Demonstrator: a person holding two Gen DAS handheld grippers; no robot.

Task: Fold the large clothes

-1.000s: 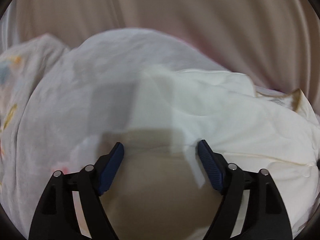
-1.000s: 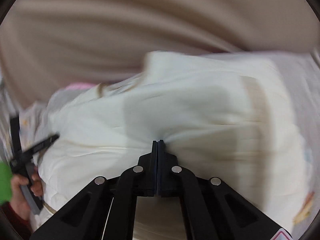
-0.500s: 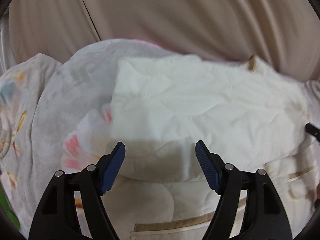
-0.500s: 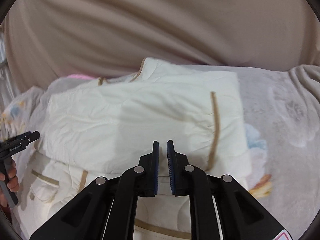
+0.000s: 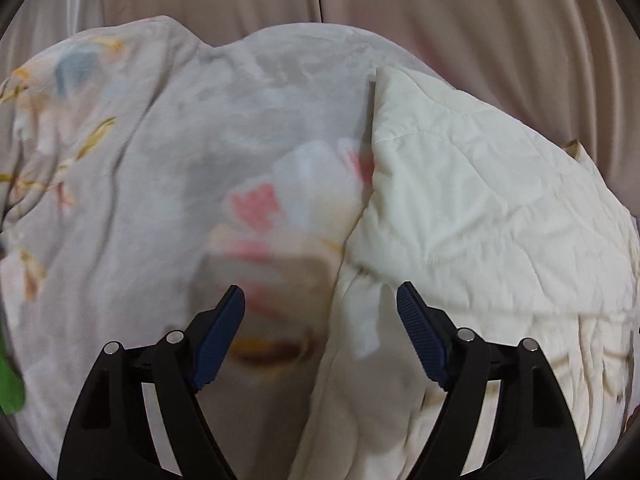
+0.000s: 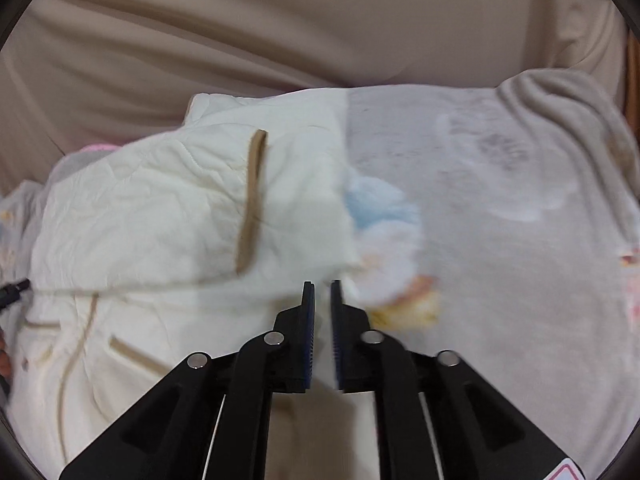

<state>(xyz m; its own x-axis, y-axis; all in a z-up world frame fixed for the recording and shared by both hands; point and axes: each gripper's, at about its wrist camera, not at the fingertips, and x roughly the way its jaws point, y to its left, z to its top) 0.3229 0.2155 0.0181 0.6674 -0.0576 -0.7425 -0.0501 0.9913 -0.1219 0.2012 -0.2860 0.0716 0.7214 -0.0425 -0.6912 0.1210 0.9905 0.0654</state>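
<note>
The cream quilted jacket (image 6: 168, 216) lies partly folded on a pale floral blanket (image 5: 172, 168) that covers a bed, with beige curtain (image 6: 280, 28) hanging behind — its tan-trimmed upper flap (image 6: 250, 200) is doubled over the lower body, where a tan pocket welt (image 6: 132, 354) shows. The left gripper (image 5: 320, 322) hovers with its fingers wide and opening a little, nothing between them; the jacket's left edge runs up and away just right of its centre line, so the right finger sits over cream fabric and the left finger over the blanket. The right gripper (image 6: 322, 296) has its fingers narrow, only a slim gap, and opening, also empty; the folded flap's free corner lies just up and left of its tips, the jacket's bulk spreading off to the left. The folded bundle's long axis seems to run across between the two hands, each near its own end. The next fold likely calls for both to take those side edges — the right hand looks closer to a graspable corner.
</note>
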